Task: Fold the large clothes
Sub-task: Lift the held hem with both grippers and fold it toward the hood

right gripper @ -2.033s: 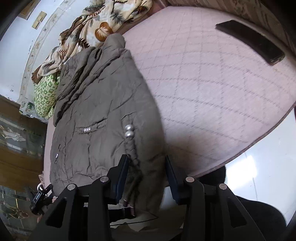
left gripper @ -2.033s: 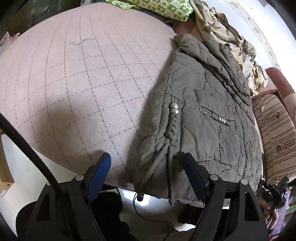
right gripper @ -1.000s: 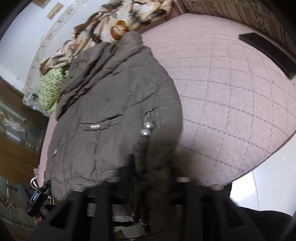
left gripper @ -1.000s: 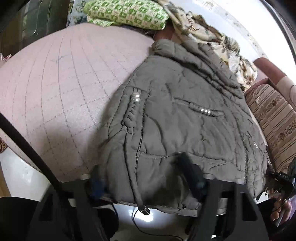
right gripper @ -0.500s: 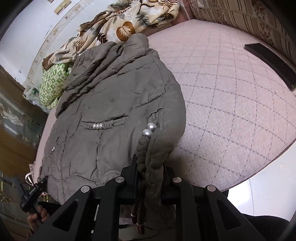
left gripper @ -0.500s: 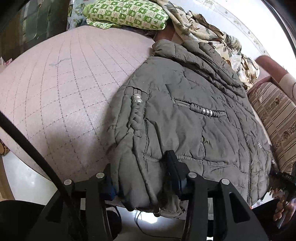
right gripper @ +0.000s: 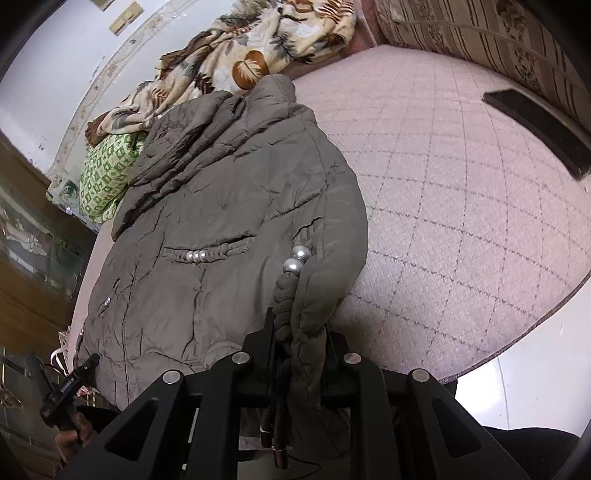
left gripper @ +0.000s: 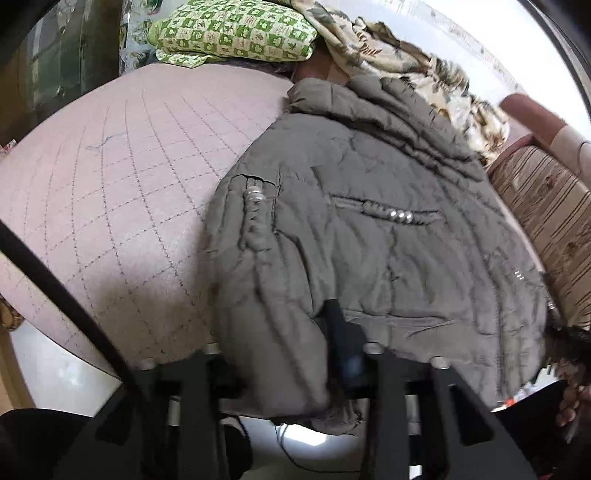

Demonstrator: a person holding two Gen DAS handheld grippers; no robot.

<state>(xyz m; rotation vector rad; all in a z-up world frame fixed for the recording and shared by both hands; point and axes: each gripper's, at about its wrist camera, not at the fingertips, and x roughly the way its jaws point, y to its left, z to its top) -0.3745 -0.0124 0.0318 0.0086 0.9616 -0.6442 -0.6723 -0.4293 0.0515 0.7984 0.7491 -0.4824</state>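
Observation:
An olive-grey quilted jacket [left gripper: 388,240] lies flat on the pink quilted bed [left gripper: 110,203], collar at the far end. In the left wrist view my left gripper [left gripper: 277,354] has a bunched corner of the hem between its closing jaws. One finger [left gripper: 343,343] shows, and fabric hides the other. In the right wrist view the jacket [right gripper: 221,258] has a braided cord with two silver beads [right gripper: 295,258] along its side edge. My right gripper [right gripper: 299,339] is tightening on that edge fold and the cord, whose ends hang below.
A green patterned pillow [left gripper: 236,33] and a floral blanket [left gripper: 399,66] lie past the collar. A striped cushion [left gripper: 546,221] borders the bed. A dark flat object [right gripper: 539,129] rests on the quilt [right gripper: 461,221]. A hand holds a black device [right gripper: 70,387] at the lower left. White floor lies below the bed edge.
My left gripper went from wide open in front of the hem to closing on a bunched hem corner. My right gripper narrowed onto the jacket's edge, which now stands up in a fold.

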